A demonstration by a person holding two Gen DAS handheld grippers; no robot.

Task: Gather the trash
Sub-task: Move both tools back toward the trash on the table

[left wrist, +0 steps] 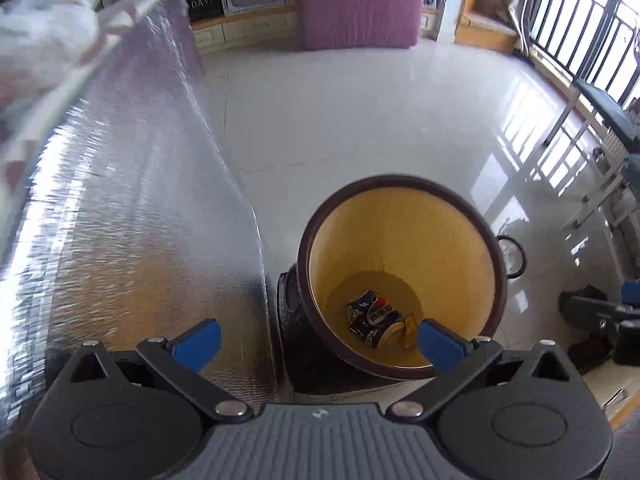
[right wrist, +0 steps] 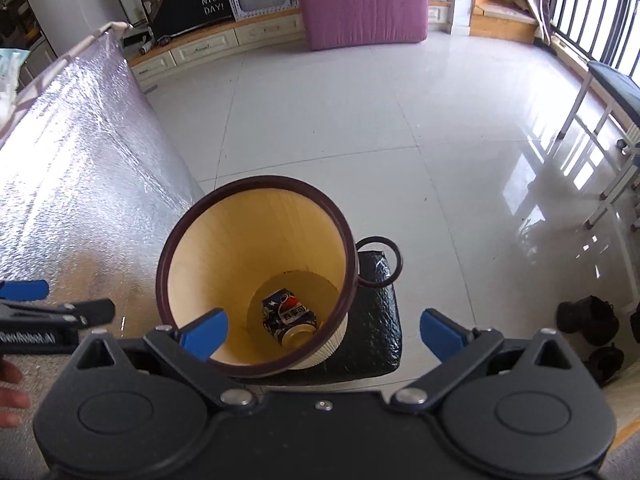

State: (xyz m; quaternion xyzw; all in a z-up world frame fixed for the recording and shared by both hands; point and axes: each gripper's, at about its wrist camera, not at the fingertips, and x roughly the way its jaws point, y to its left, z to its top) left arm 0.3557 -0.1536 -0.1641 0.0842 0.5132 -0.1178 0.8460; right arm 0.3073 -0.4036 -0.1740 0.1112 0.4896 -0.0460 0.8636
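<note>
A round waste bin (left wrist: 404, 216) (right wrist: 256, 216) with a dark brown rim and yellow inside stands on the floor beside the table. A crushed blue Pepsi can (left wrist: 374, 318) (right wrist: 286, 316) lies at its bottom, with a small yellow scrap (left wrist: 410, 330) next to it. My left gripper (left wrist: 318, 340) hovers open above the bin's near left rim, nothing between its blue fingers. My right gripper (right wrist: 324, 334) is also open and empty, above the bin's near right side. In the right wrist view the left gripper (right wrist: 24, 300) shows at the left edge.
A table covered in silver foil (left wrist: 132, 208) (right wrist: 80, 168) runs along the left. A black bag (right wrist: 376, 320) lies under the bin, with a dark ring (right wrist: 378, 262) beside it. Dark shoes (right wrist: 588, 320) sit at right. A purple mattress (right wrist: 360, 0) leans at the back; a bench (right wrist: 616, 92) stands by the window.
</note>
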